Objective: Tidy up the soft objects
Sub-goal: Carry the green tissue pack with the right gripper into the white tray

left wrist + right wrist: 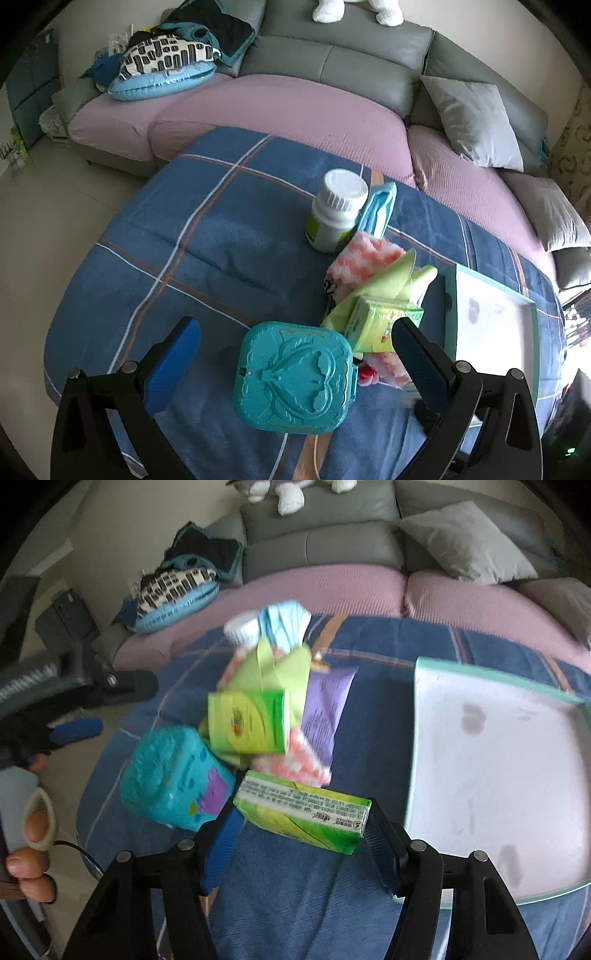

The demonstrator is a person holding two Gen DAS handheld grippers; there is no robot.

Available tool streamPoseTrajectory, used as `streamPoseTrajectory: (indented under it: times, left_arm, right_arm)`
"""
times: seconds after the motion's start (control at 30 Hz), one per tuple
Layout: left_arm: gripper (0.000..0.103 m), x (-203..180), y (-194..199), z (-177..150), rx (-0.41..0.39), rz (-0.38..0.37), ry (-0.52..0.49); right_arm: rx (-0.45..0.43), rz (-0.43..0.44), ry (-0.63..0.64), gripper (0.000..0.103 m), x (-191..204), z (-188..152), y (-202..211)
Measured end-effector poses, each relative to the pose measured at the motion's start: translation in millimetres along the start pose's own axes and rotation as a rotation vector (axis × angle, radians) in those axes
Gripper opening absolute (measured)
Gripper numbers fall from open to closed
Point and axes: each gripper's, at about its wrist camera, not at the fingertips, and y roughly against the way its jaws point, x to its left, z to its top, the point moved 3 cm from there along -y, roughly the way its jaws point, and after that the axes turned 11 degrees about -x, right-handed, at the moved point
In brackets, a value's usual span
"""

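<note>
Right claw (301, 834) clamps green tissue pack (303, 821); left claw (295, 350) gapes wide.

Both wrist views look forward and down over the blue plaid blanket (207, 236) toward the grey sofa (343, 62) — sharing the teal toy case (293, 374), close ahead, and white tray (498, 771).

Blue plaid blanket (221, 229), teal case (293, 376)
</note>
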Motion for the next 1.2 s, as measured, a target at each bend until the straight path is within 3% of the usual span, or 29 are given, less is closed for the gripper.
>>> streamPoseTrajectory:
  times: [0.37,0.53,0.77,1.1,1.2]
  left_arm:
    - [0.103,-11.5,-11.5,-2.8,0.049,-0.005,0.092]
    - [0.103,-30.5,-21.3,-6.9,0.084,-0.01,0.059]
    - [0.103,-64.8,-37.2,-13.2,0.121,-0.026,-0.02]
    - [0.103,-96.3,-56.9,-18.8,0.138,0.029,-0.129]
    - [0.098,-97.2,-60.5,-19.0,0.134,0.05,-0.136]
  right_arm:
    - [-0.1,-0.066,-0.008,0.068,-45.0,46.9,28.3]
    - [-0.109,-0.094,-0.022,0.068,-81.1,58.5,27.8]
    - [-0.067,-0.147,-0.124,0.068,-127.4,45.0,19.8]
    - [-0.049,-0.149,-0.126,0.068,-134.2,34.5,15.9]
    - [-0.047,-0.151,-0.136,0.068,-136.5,33.7,15.6]
